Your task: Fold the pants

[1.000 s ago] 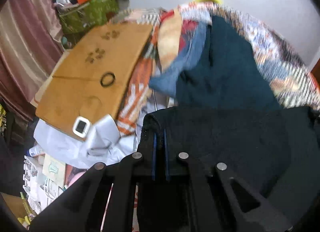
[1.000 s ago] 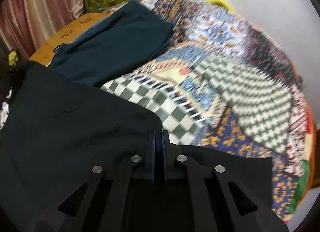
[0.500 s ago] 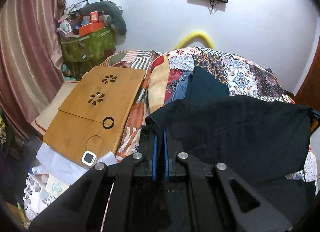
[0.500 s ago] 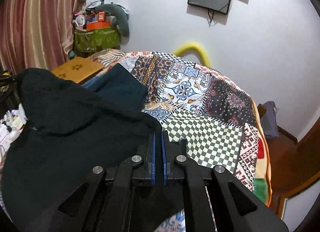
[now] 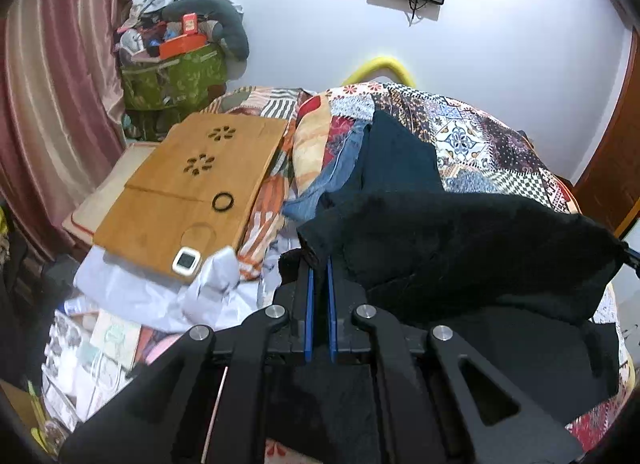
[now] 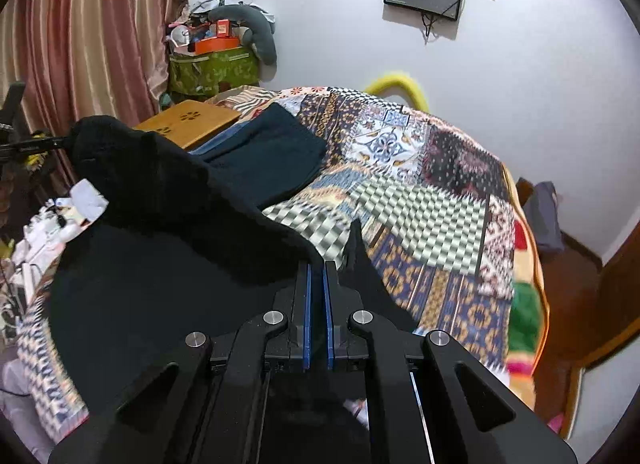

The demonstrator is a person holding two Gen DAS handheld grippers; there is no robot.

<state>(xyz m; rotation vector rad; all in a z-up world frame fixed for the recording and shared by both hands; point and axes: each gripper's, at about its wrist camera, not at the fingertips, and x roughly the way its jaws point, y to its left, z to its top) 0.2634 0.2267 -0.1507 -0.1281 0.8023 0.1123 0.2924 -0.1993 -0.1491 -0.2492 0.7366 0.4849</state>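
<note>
lifting complete: both grippers, left (image 5: 319, 268) and right (image 6: 318, 268), clenched on the black pants (image 5: 460, 248), have raised them off the patchwork bedspread (image 6: 420, 191) since a second ago, held spread between them; folding not begun.

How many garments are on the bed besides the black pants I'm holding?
2: dark teal folded garment on the quilt, blue denim one under its left edge. More may be hidden.

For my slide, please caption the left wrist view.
Left gripper pinches black pants above patchwork bed.
</note>
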